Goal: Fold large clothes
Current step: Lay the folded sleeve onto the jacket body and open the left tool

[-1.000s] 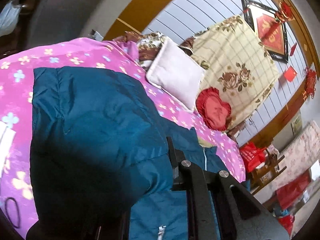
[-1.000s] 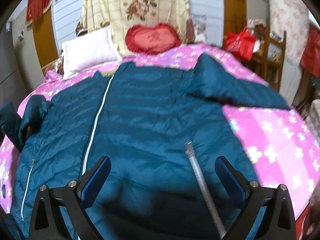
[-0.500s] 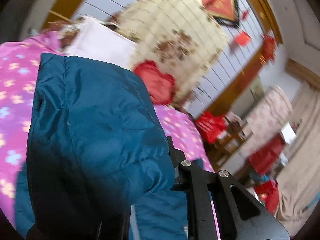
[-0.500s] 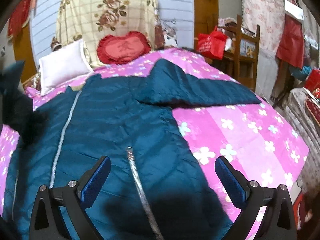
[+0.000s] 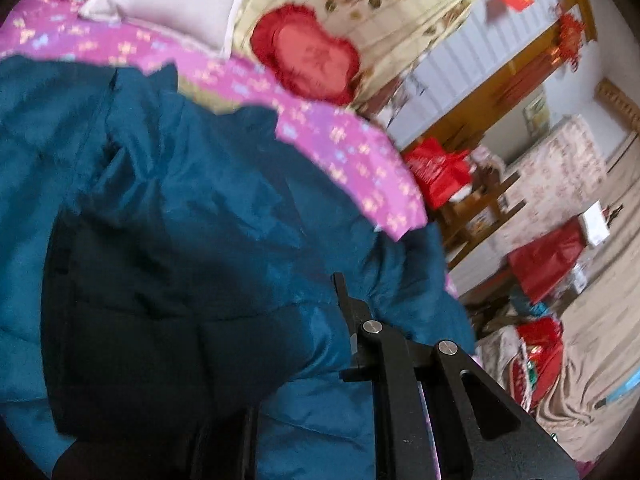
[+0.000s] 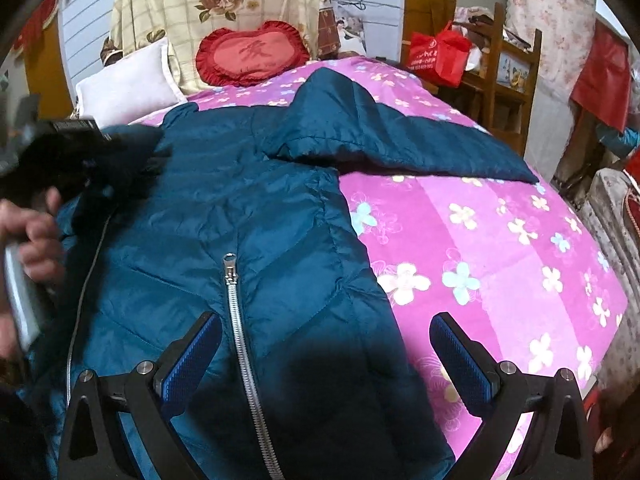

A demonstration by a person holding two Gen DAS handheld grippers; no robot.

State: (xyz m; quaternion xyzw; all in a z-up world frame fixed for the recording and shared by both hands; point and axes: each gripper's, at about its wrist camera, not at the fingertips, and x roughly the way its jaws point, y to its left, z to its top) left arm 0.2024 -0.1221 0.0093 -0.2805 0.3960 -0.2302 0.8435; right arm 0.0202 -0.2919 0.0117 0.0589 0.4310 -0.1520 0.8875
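The teal puffer jacket (image 6: 248, 216) is lying spread on the bed's pink flowered bedspread (image 6: 500, 248), front up, directly ahead of and beneath the right tongs (image 6: 326, 354); those tongs are standing wide open, blue pads well apart, holding nothing, hovering over the hem with the silver zipper (image 6: 240, 328) running up between the fingers; one sleeve (image 6: 400, 140) is stretching away ahead and to the right of them. The left tongs (image 5: 304, 364) are gripping a thick bunch of the jacket's fabric (image 5: 172, 300), clamped shut on it, the cloth bulging over one finger and hiding it; the picture there is blurred. From the right tongs, the left hand (image 6: 36, 236) is showing off to the left, holding the dark sleeve end up above the jacket body. Beyond both tongs a red heart cushion (image 6: 252, 56) and a white pillow (image 6: 124, 84) are leaning at the bed's head.
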